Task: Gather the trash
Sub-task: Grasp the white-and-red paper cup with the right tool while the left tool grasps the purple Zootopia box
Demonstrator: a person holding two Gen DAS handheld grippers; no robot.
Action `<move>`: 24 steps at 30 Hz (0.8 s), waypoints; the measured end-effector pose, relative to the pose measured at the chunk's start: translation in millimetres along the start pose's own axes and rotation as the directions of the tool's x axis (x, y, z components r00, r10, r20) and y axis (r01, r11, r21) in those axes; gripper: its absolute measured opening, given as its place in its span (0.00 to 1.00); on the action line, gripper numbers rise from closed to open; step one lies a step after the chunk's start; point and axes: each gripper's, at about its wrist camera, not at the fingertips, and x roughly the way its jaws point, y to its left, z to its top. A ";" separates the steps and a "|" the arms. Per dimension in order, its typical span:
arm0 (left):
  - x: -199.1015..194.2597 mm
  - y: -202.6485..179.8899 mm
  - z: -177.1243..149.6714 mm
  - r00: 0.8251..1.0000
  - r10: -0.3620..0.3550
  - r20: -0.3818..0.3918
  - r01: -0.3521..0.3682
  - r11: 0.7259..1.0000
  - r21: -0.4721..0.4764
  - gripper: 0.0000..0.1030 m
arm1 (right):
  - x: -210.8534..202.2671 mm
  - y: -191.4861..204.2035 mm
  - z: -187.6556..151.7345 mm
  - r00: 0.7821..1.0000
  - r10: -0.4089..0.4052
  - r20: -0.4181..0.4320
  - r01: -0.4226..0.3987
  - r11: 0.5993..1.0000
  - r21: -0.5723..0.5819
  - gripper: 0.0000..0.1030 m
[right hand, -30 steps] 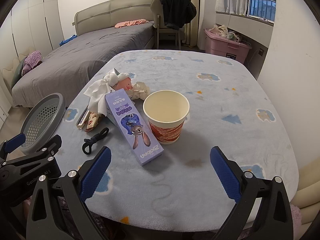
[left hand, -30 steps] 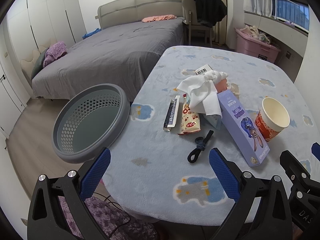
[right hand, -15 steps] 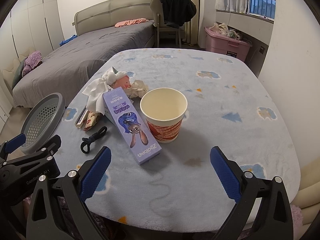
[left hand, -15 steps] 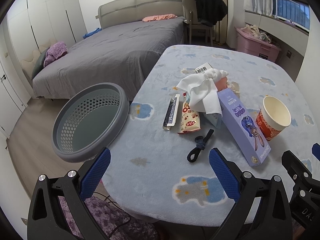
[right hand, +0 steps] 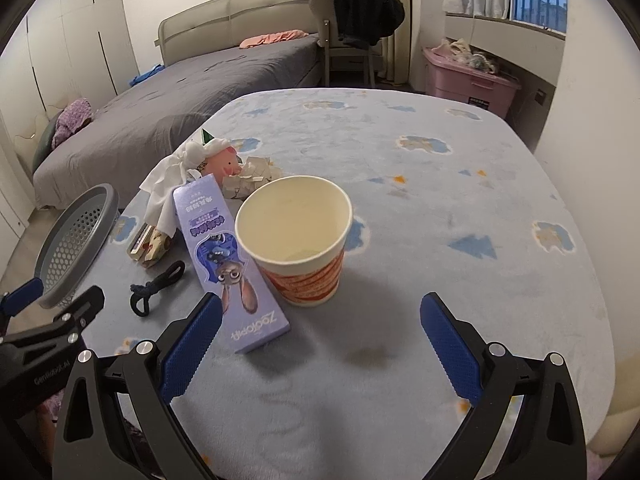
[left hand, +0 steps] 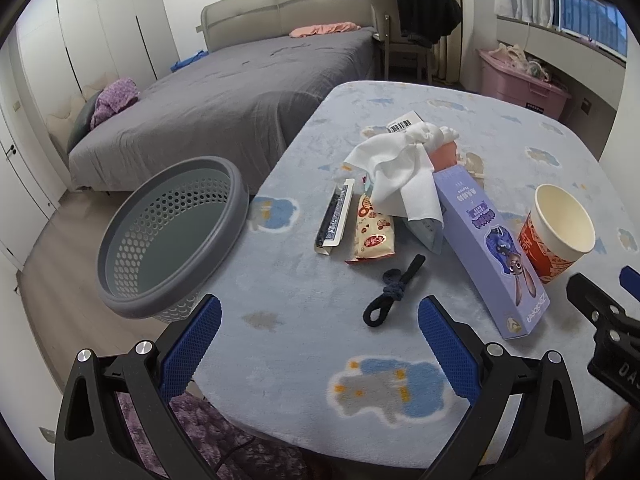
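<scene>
Your table (left hand: 304, 368) carries all the trash, and the grey basket (left hand: 160, 236) waits off its left edge, empty as far as the mesh shows. Largest of the pile is the purple box (right hand: 224, 256), its long axis running away from you. The cup (right hand: 296, 240) stands upright, touching the box's right side. Behind lie a white cloth (left hand: 400, 168), a snack packet (left hand: 374, 232), a flat dark card (left hand: 334, 220) and a knotted black cord (left hand: 394, 290).

Your right gripper (right hand: 320, 340) hangs fingers wide apart, holding nothing, with the cup dead ahead between them; that hand is nearer it. Your left gripper (left hand: 320, 340) is equally spread and empty, nearest the cord, basket on its left.
</scene>
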 end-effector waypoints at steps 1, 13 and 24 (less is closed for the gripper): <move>1.2 -1.2 -0.1 1.000 0.001 -0.001 -0.001 1.000 -0.002 0.94 | 4.7 -1.0 2.3 1.000 0.004 -0.002 -0.004 1.000 -0.004 0.92; 10.5 -2.1 -1.4 0.999 -0.018 -0.030 0.017 0.999 -0.048 0.94 | 46.4 3.4 22.9 1.000 0.007 -0.011 -0.008 0.998 -0.056 0.91; 13.6 -16.7 0.8 0.999 -0.020 -0.029 0.019 0.999 -0.029 0.94 | 60.3 0.5 26.8 0.999 0.046 -0.024 -0.048 0.997 -0.057 0.61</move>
